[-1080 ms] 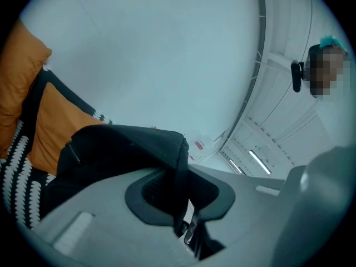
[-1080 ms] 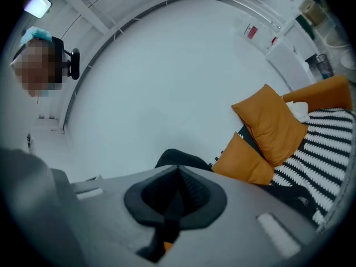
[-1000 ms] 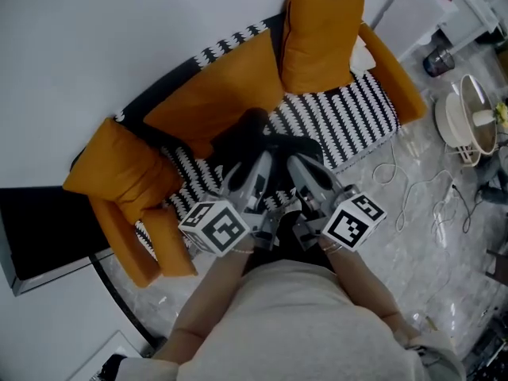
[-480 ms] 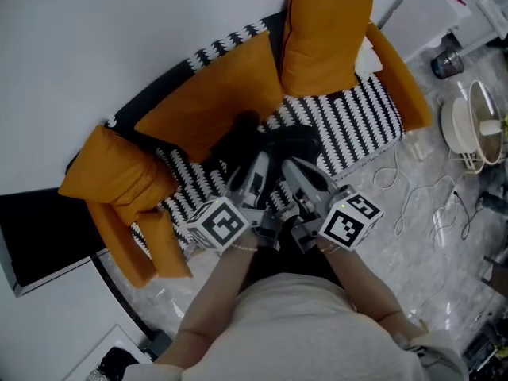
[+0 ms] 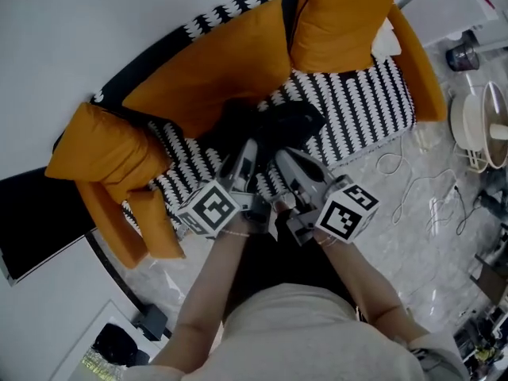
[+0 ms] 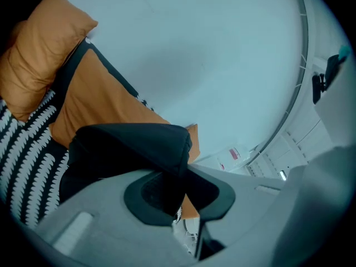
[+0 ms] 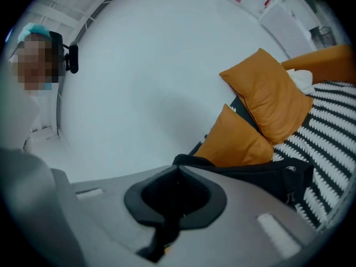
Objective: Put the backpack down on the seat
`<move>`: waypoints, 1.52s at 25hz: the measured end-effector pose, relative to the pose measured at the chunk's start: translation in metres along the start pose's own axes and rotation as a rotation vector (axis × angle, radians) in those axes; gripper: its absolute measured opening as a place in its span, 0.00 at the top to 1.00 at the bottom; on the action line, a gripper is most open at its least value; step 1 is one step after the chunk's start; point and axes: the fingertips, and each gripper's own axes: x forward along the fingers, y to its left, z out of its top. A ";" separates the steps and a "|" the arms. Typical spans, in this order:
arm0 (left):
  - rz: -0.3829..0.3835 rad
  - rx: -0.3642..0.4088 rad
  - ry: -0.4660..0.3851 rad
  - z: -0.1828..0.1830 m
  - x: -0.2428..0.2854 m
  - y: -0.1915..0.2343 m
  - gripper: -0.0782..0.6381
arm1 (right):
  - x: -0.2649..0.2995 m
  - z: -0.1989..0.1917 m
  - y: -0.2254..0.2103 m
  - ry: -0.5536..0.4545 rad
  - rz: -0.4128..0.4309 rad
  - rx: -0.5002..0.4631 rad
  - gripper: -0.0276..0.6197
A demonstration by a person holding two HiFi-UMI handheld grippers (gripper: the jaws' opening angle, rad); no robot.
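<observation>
Left tongs (image 5: pixel 249 151) and right tongs (image 5: pixel 279 159) sit side by side, and each is clamped on black fabric at the top of the backpack (image 5: pixel 274 124). The left gripper view shows a thick fold of the bag pinched where the pads meet. The right gripper view shows a thinner edge or strap caught the same way.

The backpack is over the middle of the striped seat (image 5: pixel 361 105), close to the big orange back cushion (image 5: pixel 210 78), with an orange pillow (image 5: pixel 99 153) well to the left and another (image 5: pixel 345 10) to the right. Whether its base already bears on the seat can't be told from here; the bag hides that contact.

The step now looks like the final lowering. To do it well, the person should bring both hands down evenly so the bag doesn't twist, and let the base settle fully. The bag should lean on the back cushion, not toward the near edge. Both tongs should open only once the fabric goes slack. Opening one early risks the bag tipping sideways or forward to the floor.
</observation>
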 end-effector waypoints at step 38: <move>0.226 -0.162 -0.304 0.011 -0.088 0.208 0.80 | 0.088 -0.180 -0.039 0.378 0.073 0.002 0.95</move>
